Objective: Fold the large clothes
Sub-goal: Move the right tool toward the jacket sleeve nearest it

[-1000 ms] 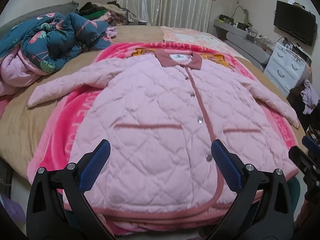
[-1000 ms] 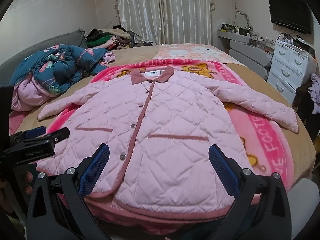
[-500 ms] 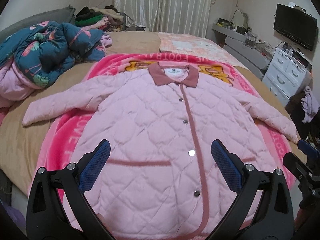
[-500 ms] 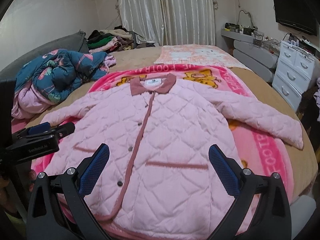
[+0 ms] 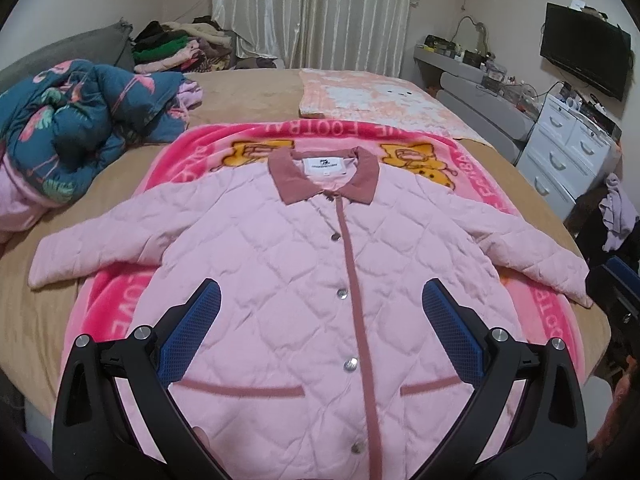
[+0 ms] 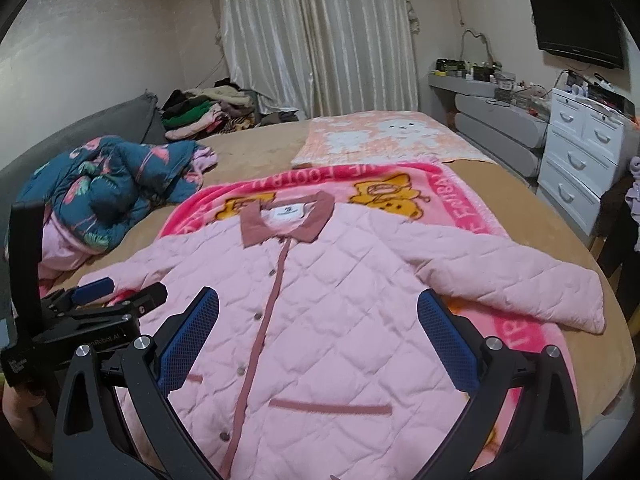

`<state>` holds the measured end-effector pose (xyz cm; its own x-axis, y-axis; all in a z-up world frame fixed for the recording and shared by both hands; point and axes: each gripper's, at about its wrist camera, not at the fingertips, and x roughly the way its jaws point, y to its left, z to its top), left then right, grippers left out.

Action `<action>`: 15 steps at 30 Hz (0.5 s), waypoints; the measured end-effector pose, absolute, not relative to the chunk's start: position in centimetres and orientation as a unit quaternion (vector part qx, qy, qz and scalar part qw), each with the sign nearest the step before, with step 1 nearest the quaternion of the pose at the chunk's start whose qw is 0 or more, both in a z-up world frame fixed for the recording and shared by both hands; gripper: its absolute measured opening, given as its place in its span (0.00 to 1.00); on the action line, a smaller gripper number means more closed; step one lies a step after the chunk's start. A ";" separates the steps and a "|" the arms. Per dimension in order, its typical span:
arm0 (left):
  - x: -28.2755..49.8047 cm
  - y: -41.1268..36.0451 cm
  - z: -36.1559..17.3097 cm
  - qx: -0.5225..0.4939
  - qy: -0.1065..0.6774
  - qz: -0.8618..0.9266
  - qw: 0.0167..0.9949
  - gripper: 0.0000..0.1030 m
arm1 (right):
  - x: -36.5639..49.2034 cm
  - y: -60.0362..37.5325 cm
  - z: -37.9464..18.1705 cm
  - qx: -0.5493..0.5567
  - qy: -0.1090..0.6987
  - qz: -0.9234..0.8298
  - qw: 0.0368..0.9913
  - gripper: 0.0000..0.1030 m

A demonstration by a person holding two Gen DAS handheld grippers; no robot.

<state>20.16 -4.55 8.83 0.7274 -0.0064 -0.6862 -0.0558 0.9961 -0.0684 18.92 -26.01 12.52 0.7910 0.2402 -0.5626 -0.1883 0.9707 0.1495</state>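
Jacket: one pink quilted jacket point(image 5: 304, 280), flat on the pink blanket point(image 5: 192, 148) on my bed, both sleeves out.
My left gripper point(image 5: 320, 328): spread, empty.
My right gripper point(image 6: 318, 328): spread, empty.

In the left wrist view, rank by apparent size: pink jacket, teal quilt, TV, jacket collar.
1. Pink jacket
2. Teal quilt
3. Jacket collar and TV: look alike; the TV is farther off, so unranked.

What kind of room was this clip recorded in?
Most likely a home bedroom: a large bed with a pink blanket and pink quilted jacket spread on it, curtains behind, and a white chest of drawers under a wall-mounted television.
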 end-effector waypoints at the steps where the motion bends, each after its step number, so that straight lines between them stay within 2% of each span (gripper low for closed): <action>1: 20.7 -4.8 8.9 -0.040 0.368 0.014 0.929 0.92 | 19.4 -26.3 12.7 0.044 0.301 0.107 0.946 0.96; 15: 27.0 -7.5 8.3 -0.037 0.377 0.005 0.925 0.92 | 25.8 -31.1 12.7 0.083 0.295 0.036 0.951 0.96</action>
